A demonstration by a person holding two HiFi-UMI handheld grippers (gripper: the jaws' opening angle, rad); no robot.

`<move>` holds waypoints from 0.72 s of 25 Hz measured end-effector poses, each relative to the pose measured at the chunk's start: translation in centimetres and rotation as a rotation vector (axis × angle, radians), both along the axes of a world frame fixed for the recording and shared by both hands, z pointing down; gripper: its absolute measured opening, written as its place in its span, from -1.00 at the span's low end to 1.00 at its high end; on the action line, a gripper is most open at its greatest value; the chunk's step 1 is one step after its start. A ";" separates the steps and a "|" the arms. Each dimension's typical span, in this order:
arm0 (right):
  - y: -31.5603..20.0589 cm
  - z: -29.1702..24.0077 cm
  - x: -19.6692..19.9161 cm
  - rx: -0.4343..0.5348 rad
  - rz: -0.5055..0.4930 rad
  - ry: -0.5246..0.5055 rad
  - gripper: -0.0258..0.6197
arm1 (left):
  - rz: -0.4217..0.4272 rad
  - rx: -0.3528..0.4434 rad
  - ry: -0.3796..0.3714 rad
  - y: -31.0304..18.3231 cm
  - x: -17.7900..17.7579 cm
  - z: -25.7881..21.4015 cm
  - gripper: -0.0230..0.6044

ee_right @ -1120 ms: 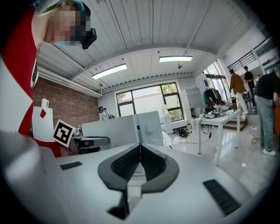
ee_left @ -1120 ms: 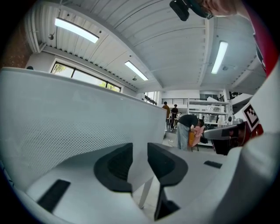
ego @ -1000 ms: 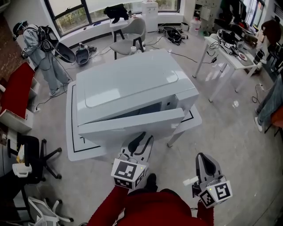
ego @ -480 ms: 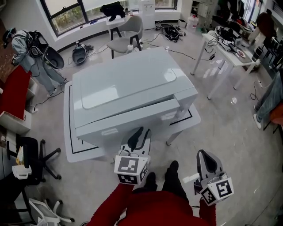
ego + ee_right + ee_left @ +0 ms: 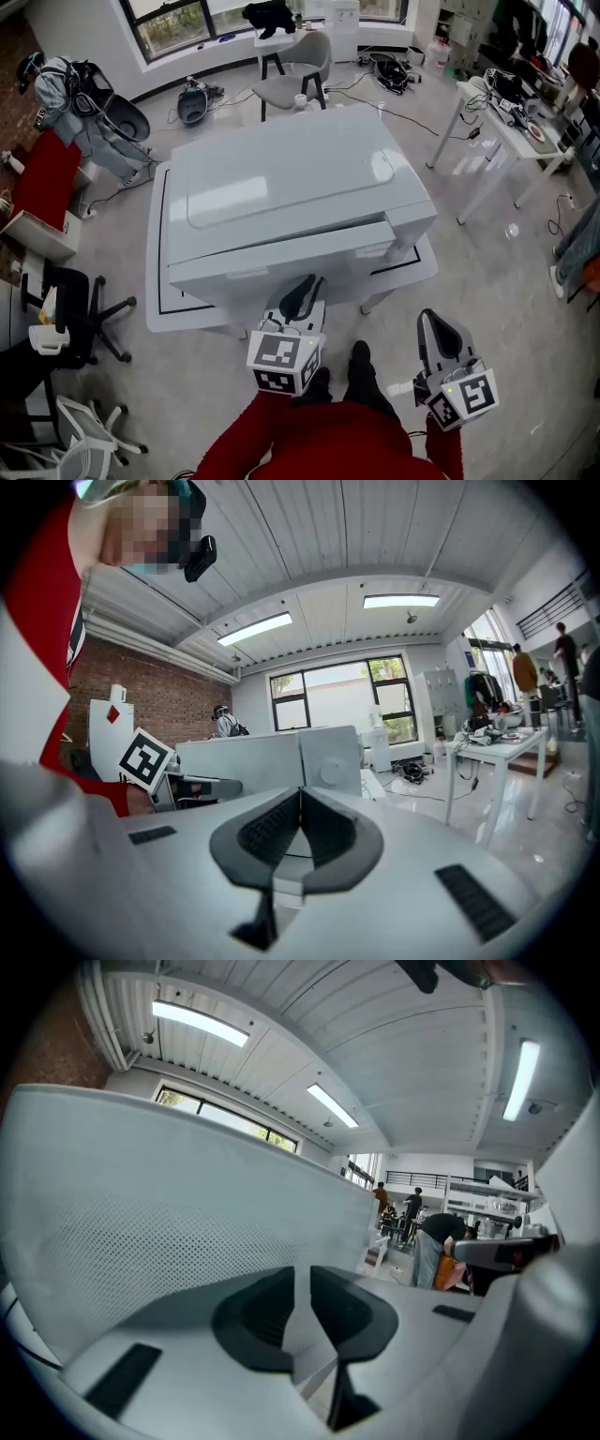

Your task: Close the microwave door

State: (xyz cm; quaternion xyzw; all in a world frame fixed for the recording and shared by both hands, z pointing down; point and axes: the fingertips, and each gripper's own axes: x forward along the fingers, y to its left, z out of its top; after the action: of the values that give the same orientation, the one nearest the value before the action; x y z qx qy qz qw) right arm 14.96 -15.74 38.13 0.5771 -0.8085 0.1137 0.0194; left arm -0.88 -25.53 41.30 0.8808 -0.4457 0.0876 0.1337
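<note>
A big white microwave (image 5: pixel 281 178) stands on a low white table (image 5: pixel 412 267). Its door (image 5: pixel 234 272) faces me and lies almost flush with the body, with a thin seam left at the right end. My left gripper (image 5: pixel 302 289) is shut, its tips at or against the door's lower middle. In the left gripper view the perforated door panel (image 5: pixel 187 1204) fills the left side just beyond the left gripper (image 5: pixel 302 1283). My right gripper (image 5: pixel 429 323) is shut and holds nothing, low at the right, away from the microwave (image 5: pixel 272 757).
A grey chair (image 5: pixel 300 66) stands behind the table. A black office chair (image 5: pixel 75 319) is at the left, a white desk (image 5: pixel 511 122) with clutter at the right. A person (image 5: pixel 66 84) stands far left. My shoes (image 5: pixel 361 361) are on the floor below the table.
The door has swung in from clearly ajar to nearly flush with the microwave body. My left gripper has followed it forward. The right gripper has stayed about where it was.
</note>
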 end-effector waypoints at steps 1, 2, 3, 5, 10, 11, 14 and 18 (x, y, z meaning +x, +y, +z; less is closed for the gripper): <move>-0.6 -0.3 -0.7 0.008 -0.030 0.004 -0.88 | -0.004 -0.001 -0.001 0.0 -0.1 -0.1 -0.72; -1.3 -0.6 -1.5 0.018 -0.063 0.009 -0.88 | -0.010 -0.002 -0.003 -0.1 -0.1 -0.1 -0.73; -2.0 -0.9 -2.3 0.029 -0.095 0.017 -0.88 | -0.018 -0.003 -0.004 -0.1 -0.2 -0.1 -0.74; -3.7 -1.2 -4.0 0.062 -0.150 0.044 -0.88 | -0.029 -0.005 -0.005 -0.1 -0.2 0.0 -0.77; -7.5 -1.1 -7.9 0.140 -0.250 0.116 -0.88 | -0.046 -0.003 -0.014 -0.1 -0.3 -0.1 -0.77; -8.1 -1.0 -8.4 0.134 -0.254 0.116 -0.88 | -0.048 -0.002 -0.017 -0.1 -0.4 -0.1 -0.77; -9.1 -0.3 -8.8 0.070 -0.232 0.103 -0.88 | -0.053 -0.003 -0.023 -0.1 -0.3 0.0 -0.78; -10.2 0.4 -8.5 0.053 -0.216 0.104 -0.88 | -0.063 -0.001 -0.023 -0.1 -0.4 0.0 -0.82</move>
State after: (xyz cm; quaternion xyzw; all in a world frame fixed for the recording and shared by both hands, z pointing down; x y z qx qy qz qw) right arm 6.48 -25.93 38.52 0.4921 -0.8665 0.0595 0.0583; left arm -1.30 -25.67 41.28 0.8652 -0.4747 0.0938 0.1314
